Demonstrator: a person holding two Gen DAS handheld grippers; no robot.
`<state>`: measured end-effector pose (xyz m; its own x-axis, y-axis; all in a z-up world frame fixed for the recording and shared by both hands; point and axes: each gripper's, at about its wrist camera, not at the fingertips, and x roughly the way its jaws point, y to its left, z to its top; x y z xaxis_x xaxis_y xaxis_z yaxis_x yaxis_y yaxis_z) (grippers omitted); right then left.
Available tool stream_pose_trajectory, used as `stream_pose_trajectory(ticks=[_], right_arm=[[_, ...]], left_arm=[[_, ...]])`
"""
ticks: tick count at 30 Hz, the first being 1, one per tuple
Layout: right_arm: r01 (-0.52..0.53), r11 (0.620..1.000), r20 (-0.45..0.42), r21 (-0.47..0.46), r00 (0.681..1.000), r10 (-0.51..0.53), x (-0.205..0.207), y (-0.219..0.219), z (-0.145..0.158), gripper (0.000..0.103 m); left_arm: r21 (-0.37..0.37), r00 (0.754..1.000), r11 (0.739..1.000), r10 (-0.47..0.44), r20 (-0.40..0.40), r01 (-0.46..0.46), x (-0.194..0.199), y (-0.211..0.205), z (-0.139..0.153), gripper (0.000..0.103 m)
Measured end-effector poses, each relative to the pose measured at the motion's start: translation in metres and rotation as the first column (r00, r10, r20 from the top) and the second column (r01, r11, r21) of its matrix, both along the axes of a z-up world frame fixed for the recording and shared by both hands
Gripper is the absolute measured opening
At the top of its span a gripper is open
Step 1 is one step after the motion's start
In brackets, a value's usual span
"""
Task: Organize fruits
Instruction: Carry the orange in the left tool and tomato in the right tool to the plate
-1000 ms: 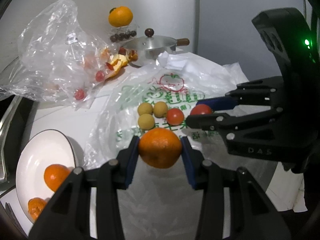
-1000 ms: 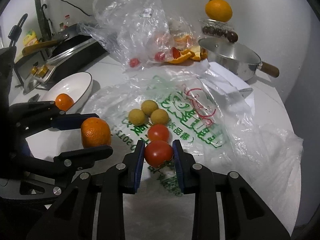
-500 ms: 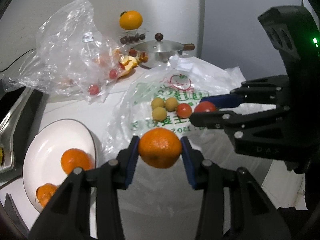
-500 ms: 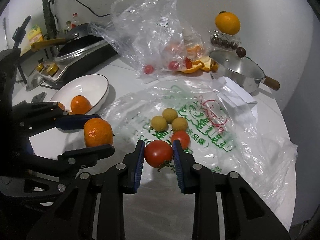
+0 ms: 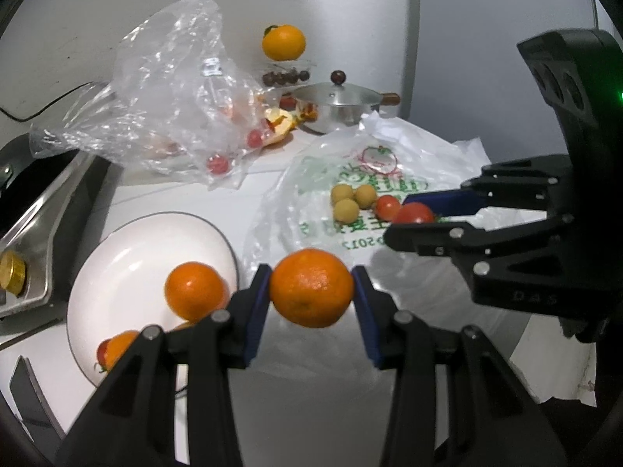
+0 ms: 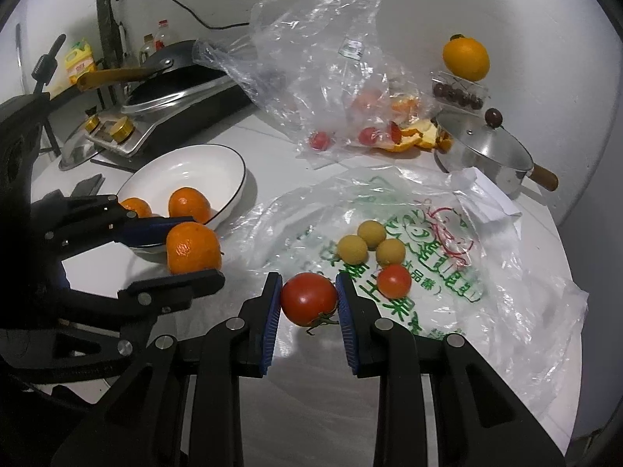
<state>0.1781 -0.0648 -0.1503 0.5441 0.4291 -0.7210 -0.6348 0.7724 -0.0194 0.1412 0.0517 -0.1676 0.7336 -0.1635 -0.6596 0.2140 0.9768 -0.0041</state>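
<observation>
My left gripper is shut on an orange mandarin and holds it above the table, just right of the white plate. The plate holds two mandarins and something small and red at its near rim. My right gripper is shut on a red tomato, lifted over the printed plastic bag. On that bag lie three yellow-green round fruits and one small tomato. The left gripper with its mandarin also shows in the right wrist view.
A crumpled clear bag with small tomatoes and orange peel lies at the back. A steel lidded pot stands back right, behind it an orange on a clear box of dark fruit. A stove with a pan stands at the left.
Both grippers have drawn back and left with their fruit. The left gripper's mandarin is now close beside the plate; the tomato has lifted off the printed bag.
</observation>
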Motion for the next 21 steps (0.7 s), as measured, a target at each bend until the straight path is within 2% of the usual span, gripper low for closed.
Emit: stream_pose_trajectory(ticks=[21], right_arm=[[-0.042, 0.999, 0.011, -0.034, 0.999, 0.042, -0.013, 0.043, 0.004, 0.03]], left_arm=[[-0.034, 0.998, 0.998, 0.054, 0.036, -0.053, -0.019, 0.046, 0.005, 0.042]])
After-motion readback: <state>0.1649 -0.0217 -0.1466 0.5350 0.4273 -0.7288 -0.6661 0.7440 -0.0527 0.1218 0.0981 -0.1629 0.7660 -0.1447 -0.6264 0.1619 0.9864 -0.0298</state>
